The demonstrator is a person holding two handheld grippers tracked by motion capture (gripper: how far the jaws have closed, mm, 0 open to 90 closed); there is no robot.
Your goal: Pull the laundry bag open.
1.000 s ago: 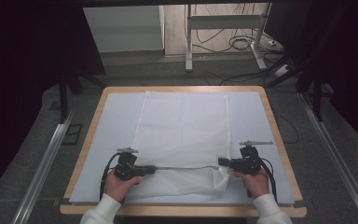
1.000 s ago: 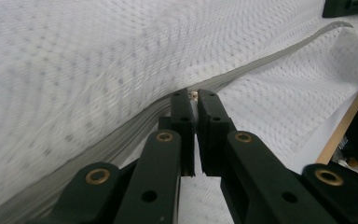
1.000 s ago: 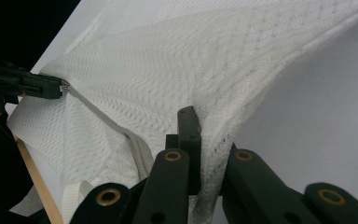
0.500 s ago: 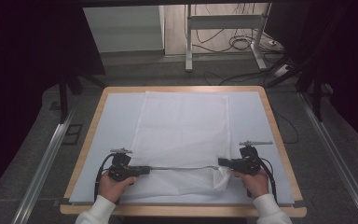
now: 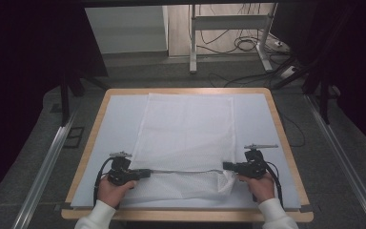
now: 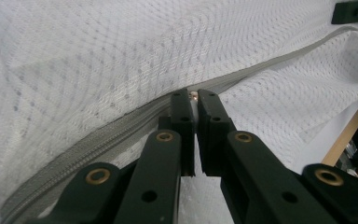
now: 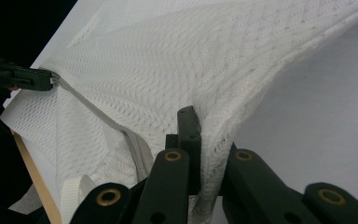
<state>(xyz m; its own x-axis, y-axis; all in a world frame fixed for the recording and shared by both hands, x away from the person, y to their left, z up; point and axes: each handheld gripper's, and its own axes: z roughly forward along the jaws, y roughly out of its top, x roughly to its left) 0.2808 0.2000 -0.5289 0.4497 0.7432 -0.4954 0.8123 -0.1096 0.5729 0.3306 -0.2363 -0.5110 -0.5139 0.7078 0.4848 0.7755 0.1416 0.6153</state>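
Near the worktop's (image 5: 286,143) front edge, the left gripper (image 6: 195,100) is pinching the mesh bag's (image 5: 186,133) zipper (image 6: 121,126); the right gripper (image 7: 200,126) is clamping its fabric corner.

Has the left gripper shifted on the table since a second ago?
Yes, slightly: the left gripper has edged toward the table's left wooden edge, its jaws shut on the mesh bag's zipper.

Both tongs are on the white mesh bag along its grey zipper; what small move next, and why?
Probably slide the left tongs along the grey zipper toward the right tongs. They look pinched on the zipper's metal pull, while the right tongs clamp the white mesh bag at its corner, holding the zipper line taut between them.
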